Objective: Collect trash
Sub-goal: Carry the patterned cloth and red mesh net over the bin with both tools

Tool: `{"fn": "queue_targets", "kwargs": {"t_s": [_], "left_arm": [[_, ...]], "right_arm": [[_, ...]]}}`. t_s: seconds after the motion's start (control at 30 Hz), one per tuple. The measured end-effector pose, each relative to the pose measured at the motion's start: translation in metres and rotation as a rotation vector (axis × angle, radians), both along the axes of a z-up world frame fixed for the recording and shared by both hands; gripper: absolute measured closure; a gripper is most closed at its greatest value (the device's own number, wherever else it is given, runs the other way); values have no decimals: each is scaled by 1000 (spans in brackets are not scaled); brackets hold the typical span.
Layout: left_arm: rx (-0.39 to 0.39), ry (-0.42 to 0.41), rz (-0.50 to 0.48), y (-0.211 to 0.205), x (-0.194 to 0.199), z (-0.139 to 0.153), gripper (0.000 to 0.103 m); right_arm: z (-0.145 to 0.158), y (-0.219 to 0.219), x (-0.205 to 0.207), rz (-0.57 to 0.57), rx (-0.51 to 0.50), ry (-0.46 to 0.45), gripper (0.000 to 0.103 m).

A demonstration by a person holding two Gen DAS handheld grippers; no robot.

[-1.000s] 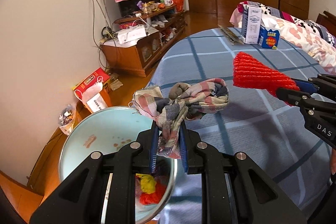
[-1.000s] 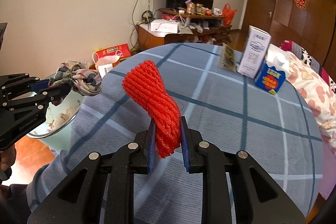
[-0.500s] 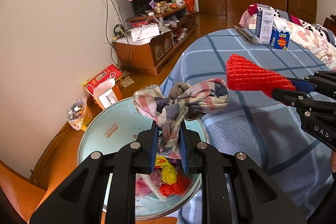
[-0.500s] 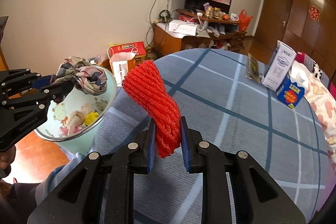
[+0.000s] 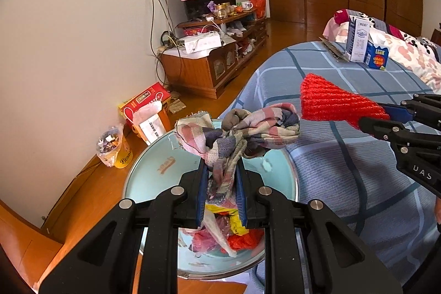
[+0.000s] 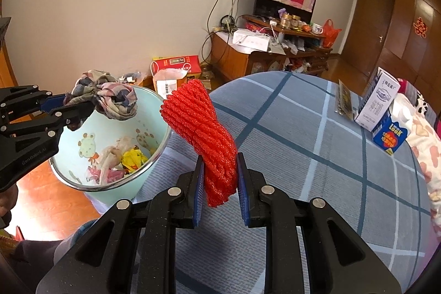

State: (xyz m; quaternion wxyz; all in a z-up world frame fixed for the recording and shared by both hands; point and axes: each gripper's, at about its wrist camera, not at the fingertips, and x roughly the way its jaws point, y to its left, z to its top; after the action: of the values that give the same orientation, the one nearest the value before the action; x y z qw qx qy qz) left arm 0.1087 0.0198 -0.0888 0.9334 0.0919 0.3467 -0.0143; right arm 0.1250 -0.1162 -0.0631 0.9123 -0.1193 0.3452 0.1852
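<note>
Left gripper (image 5: pixel 220 189): jaws pinching checked rag (image 5: pixel 239 128); right gripper (image 6: pixel 220 192): jaws pinching red foam net (image 6: pixel 204 128); we hold both by the bin (image 6: pixel 154 106) beneath for dropping.

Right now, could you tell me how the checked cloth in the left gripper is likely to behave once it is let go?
The checked cloth looks floppy: it sags in crumpled folds. It probably drops limply, without rolling. Loose frayed edges might snag on the fingers.
</note>
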Motion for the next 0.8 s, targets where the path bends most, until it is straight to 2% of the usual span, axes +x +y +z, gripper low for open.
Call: {"fn": "queue_targets", "kwargs": {"t_s": [0.8], "left_arm": [[-2, -10, 74, 34, -7, 1, 85]], "right_arm": [[2, 33, -1, 58, -18, -3, 81]]}}
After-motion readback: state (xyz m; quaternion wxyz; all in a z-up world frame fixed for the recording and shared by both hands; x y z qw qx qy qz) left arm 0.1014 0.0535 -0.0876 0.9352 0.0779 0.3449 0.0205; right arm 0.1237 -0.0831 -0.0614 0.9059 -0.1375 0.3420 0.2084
